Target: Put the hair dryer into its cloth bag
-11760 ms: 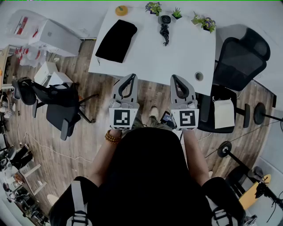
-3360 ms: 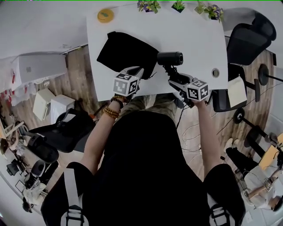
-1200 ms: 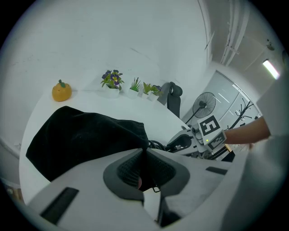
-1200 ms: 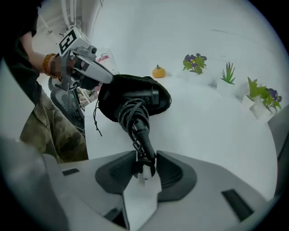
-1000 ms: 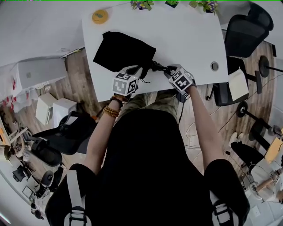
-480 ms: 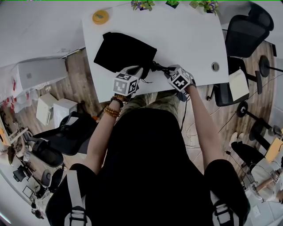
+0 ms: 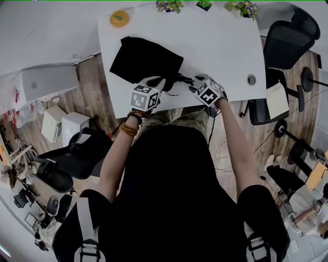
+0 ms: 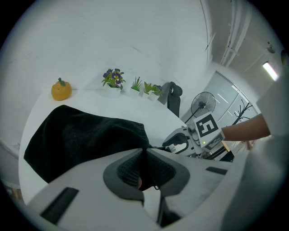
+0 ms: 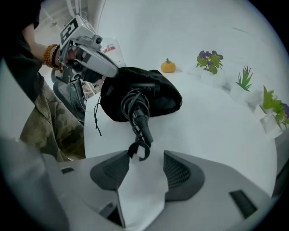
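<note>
A black cloth bag (image 7: 143,59) lies on the white table (image 7: 225,46). My left gripper (image 7: 164,84) is shut on the rim of the bag's mouth (image 8: 145,151). The hair dryer is almost wholly inside the bag (image 9: 153,97). Only its handle end and coiled cord (image 9: 137,115) and a hanging ring (image 9: 139,151) stick out. My right gripper (image 9: 145,167) stands open just in front of that mouth; its jaws have just been opening. The ring lies between the fingertips, touched by neither pad. In the head view the right gripper (image 7: 193,86) sits right of the left one.
An orange pumpkin figure (image 7: 119,18) and several small potted plants (image 7: 170,6) stand along the table's far edge. A cable hole (image 7: 251,80) is at the table's right. A black office chair (image 7: 289,41) stands to the right. The table's near edge runs just below both grippers.
The dryer, held in the air by the right gripper seconds ago, now lies in the bag. The right jaws have opened off its cord end. The left gripper kept its hold.
</note>
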The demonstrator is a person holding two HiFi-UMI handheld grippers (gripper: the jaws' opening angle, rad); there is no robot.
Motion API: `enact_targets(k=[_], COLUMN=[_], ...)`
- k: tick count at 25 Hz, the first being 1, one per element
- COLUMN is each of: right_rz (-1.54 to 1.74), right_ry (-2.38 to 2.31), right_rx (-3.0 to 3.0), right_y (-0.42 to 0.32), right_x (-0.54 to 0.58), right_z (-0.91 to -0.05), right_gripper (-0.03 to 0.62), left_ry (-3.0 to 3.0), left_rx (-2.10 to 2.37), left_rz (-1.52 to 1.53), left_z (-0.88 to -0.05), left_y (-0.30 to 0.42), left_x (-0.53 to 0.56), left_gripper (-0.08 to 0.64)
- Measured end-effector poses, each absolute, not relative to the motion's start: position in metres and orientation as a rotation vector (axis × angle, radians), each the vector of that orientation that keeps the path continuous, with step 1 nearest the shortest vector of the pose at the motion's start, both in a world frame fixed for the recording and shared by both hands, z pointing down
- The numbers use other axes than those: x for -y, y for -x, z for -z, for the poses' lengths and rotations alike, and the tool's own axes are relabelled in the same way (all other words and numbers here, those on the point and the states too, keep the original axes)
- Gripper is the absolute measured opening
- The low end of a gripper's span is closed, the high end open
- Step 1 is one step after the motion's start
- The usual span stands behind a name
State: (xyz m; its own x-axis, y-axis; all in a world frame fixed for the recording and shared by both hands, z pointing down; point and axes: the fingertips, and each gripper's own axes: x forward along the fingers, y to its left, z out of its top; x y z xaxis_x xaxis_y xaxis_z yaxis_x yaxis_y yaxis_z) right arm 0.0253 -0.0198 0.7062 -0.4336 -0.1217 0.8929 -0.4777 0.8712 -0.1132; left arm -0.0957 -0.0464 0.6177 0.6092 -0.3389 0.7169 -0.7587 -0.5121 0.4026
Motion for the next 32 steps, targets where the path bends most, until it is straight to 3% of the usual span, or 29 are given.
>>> enact_targets(k=[3, 5, 13, 17, 19, 24, 32], right_rz=[-0.426, -0.409, -0.397, -0.400, -0.410, -0.335, -0.381], right_ry=[-0.426, -0.386, -0.373, -0.307, -0.305, -0.236, -0.328], right_rx=[1.988, 1.997, 2.099, 2.079, 2.039, 2.003, 2.085], right_y=[-0.028, -0.021, 0.020, 0.017, 0.008, 0.018, 0.056], right_x=[0.020, 0.017, 0.024, 0.018, 0.017, 0.013, 0.033], right_z=[-0.710, -0.707, -0.683, -0.686, -0.697, -0.705, -0.688], right_gripper=[0.229, 0.133, 0.136, 0.236, 0.239, 0.111, 0.104], left_ry=[-2.104, -2.104, -2.117, -2.119, -2.116, -2.117, -2.126], left_rx=[0.865, 0.861, 0.830, 0.830, 0.832, 0.833, 0.809], left_rz=[-0.744, -0.739, -0.741, -0.742, -0.742, -0.729, -0.712], left_z=[-0.620, -0.621, -0.622, -0.622, -0.622, -0.621, -0.620], left_y=[0.096, 0.094, 0.081, 0.084, 0.085, 0.084, 0.080], left_x=[0.046, 0.046, 0.045, 0.045, 0.043, 0.043, 0.041], left_gripper=[0.041, 0.043, 0.041, 0.041, 0.041, 0.041, 0.041])
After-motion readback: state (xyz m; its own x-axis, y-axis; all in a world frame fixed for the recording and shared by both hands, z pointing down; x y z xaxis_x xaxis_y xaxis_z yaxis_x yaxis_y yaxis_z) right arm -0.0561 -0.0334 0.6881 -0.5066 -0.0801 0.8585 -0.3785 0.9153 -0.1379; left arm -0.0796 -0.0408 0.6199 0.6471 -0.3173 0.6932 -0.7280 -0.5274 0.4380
